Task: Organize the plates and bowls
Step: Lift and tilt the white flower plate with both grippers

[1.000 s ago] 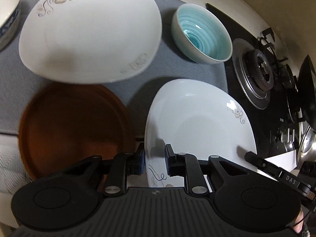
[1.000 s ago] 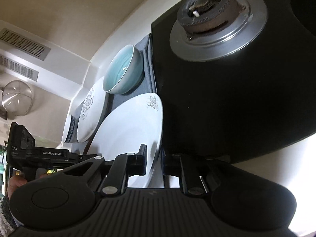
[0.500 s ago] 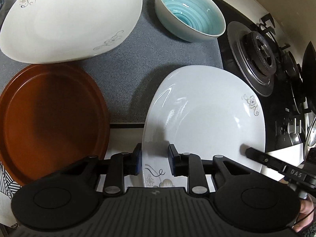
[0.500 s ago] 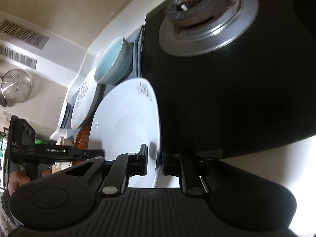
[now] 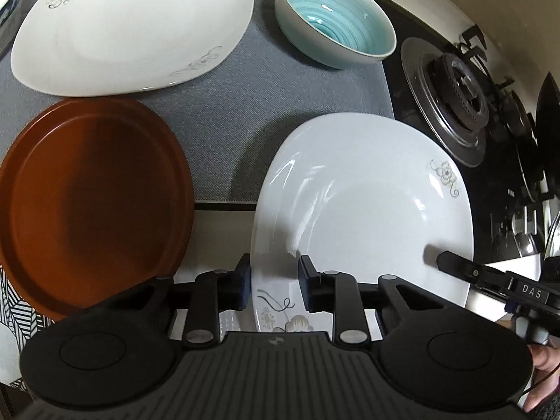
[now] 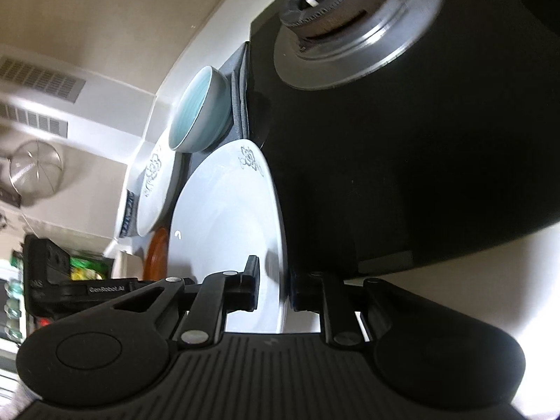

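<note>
Two grippers (image 5: 273,281) (image 6: 274,287) opening, white plate (image 5: 364,206) between

White squarish ceramic plate (image 5: 367,210) with grey flower sprigs at two corners, larger cream plate (image 5: 133,28) with grey floral scrolls, plain rust-brown round plate (image 5: 91,203), bowl (image 5: 332,17) with turquoise ringed inside and pale grey outside, grey woven mat (image 5: 217,112), glossy black cooktop (image 6: 420,175)
</note>
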A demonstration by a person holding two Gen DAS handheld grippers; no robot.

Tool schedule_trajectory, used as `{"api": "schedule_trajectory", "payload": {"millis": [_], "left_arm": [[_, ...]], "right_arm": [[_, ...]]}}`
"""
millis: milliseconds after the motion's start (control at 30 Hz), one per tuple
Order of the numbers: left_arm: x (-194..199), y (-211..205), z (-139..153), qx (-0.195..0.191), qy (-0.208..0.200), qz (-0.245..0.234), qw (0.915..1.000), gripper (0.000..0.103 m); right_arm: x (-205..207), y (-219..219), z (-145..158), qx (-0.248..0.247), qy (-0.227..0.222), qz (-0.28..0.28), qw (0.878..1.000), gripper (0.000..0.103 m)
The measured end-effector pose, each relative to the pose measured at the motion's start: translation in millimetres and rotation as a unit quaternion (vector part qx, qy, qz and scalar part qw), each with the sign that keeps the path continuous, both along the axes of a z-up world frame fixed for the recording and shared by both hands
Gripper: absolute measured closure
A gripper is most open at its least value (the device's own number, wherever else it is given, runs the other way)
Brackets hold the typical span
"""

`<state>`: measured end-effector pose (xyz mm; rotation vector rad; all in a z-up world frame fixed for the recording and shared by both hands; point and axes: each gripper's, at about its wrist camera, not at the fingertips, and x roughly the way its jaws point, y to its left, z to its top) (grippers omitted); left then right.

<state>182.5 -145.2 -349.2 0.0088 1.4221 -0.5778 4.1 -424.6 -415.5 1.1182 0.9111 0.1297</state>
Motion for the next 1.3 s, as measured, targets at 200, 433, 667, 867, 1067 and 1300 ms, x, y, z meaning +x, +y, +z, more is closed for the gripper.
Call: {"api": "schedule_trajectory", "payload": {"millis": [200,433,667,867,1067,1300], "left_arm": [[-8,-4,5,0.012,-0.031,-0.02,0.9993,0.068],[-14,-4,6,0.02,-0.046,-0.021,0.9985,0.071],[-11,-3,10,0.034,-0.029,-0.011,0.999,0.078],[-11,3,9,0.036,-0.016,0.002,0.9992,0.078],[-10,13,14,0.023,0.013,0.017,0.9995,0.078],[-9,11,24,-0.048,0.029,0.004,0.9984,0.098]], "right_arm": [[13,13,13,-0.005,-0.041,0.041,0.998,0.02],[8,10,18,-0.073,-0.007,0.018,0.997,0.079],[-3,8,16,-0.075,-0.022,0.052,0.996,0.093],[-9,12,21,-0.073,-0.034,0.05,0.996,0.093],[-12,9,25,-0.062,-0.05,0.052,0.995,0.092],[-7,6,31,-0.056,-0.066,0.041,0.995,0.093]]}}
